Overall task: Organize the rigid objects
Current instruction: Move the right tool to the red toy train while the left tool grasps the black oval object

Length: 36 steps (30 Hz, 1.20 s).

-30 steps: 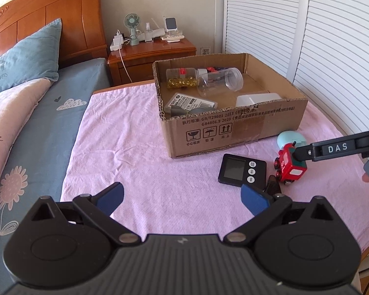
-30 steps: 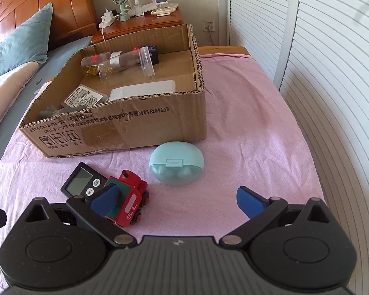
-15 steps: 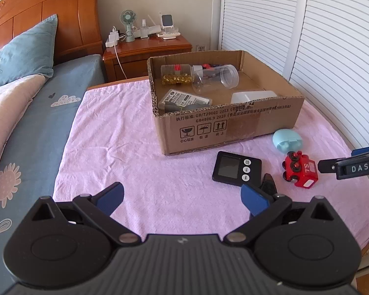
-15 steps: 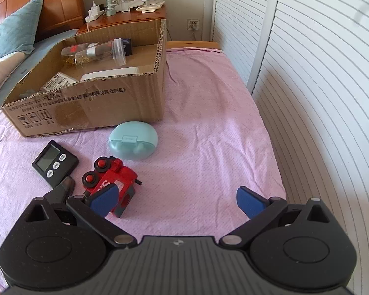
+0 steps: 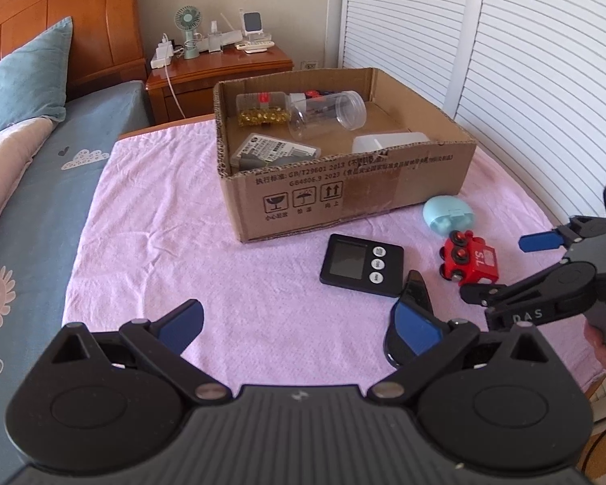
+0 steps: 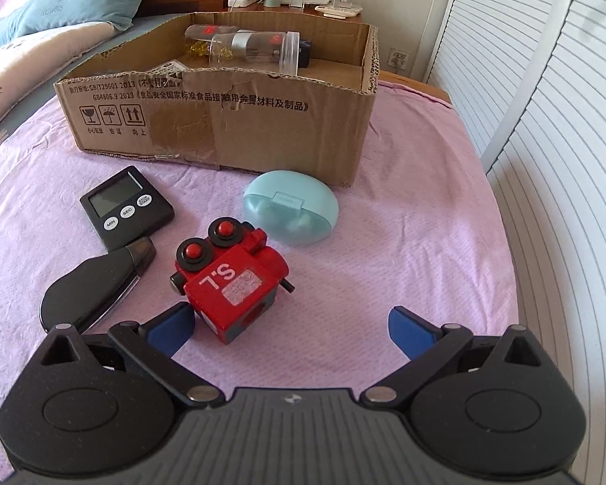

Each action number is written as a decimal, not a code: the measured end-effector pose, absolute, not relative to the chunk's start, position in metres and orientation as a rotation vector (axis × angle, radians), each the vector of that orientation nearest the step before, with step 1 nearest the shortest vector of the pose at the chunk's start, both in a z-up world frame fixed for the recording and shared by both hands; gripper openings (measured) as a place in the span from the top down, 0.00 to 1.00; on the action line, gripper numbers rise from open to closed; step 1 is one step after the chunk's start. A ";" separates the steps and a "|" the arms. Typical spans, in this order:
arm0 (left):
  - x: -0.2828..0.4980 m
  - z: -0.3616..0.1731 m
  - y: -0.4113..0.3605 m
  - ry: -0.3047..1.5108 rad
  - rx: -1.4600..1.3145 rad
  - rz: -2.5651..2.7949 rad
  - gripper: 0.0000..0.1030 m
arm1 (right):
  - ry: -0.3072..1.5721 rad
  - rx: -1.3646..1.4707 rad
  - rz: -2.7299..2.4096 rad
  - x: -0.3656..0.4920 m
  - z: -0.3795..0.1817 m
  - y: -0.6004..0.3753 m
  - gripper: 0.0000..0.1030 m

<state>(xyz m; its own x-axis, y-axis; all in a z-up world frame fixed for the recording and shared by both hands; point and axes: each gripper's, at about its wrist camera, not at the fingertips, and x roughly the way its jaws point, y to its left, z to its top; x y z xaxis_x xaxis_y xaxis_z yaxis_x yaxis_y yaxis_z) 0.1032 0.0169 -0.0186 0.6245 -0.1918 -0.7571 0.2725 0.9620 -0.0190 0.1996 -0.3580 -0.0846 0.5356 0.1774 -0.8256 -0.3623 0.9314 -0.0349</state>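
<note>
A red toy train (image 6: 232, 277) lies tipped on its side on the pink cloth, just ahead of my open right gripper (image 6: 291, 327), near its left finger. A pale blue oval case (image 6: 291, 212), a black timer (image 6: 125, 208) and a black oblong object (image 6: 89, 287) lie around it. An open cardboard box (image 6: 222, 121) behind them holds jars and packets. My left gripper (image 5: 299, 323) is open and empty over the cloth; it sees the train (image 5: 470, 258), timer (image 5: 361, 264), case (image 5: 448, 214), box (image 5: 343, 198) and right gripper (image 5: 505, 270).
White louvred doors (image 6: 545, 121) run along the right. A bed with pillows (image 5: 20, 161) lies left. A wooden nightstand (image 5: 222, 68) with a fan and chargers stands behind the box. The table's near right edge (image 5: 598, 380) is close.
My right gripper has pulled back from the train and swung to face it; the train now lies tipped over. My left gripper has drawn back slightly.
</note>
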 end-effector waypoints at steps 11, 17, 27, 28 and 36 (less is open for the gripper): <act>0.107 -0.059 -0.024 0.995 0.163 -0.455 0.02 | 0.921 -0.191 0.420 0.204 -0.091 -0.367 0.00; 0.113 -0.076 -0.033 1.001 0.200 -0.427 0.02 | 0.915 -0.200 0.443 0.205 -0.091 -0.368 0.00; 0.119 -0.077 0.001 1.009 0.166 -0.309 0.02 | 0.896 -0.190 0.432 0.200 -0.093 -0.369 0.00; 0.121 -0.077 0.006 1.007 0.157 -0.294 0.02 | 0.895 -0.189 0.429 0.200 -0.093 -0.369 0.00; 0.134 -0.079 0.021 0.995 0.106 -0.205 0.02 | 0.890 -0.183 0.419 0.197 -0.093 -0.370 0.00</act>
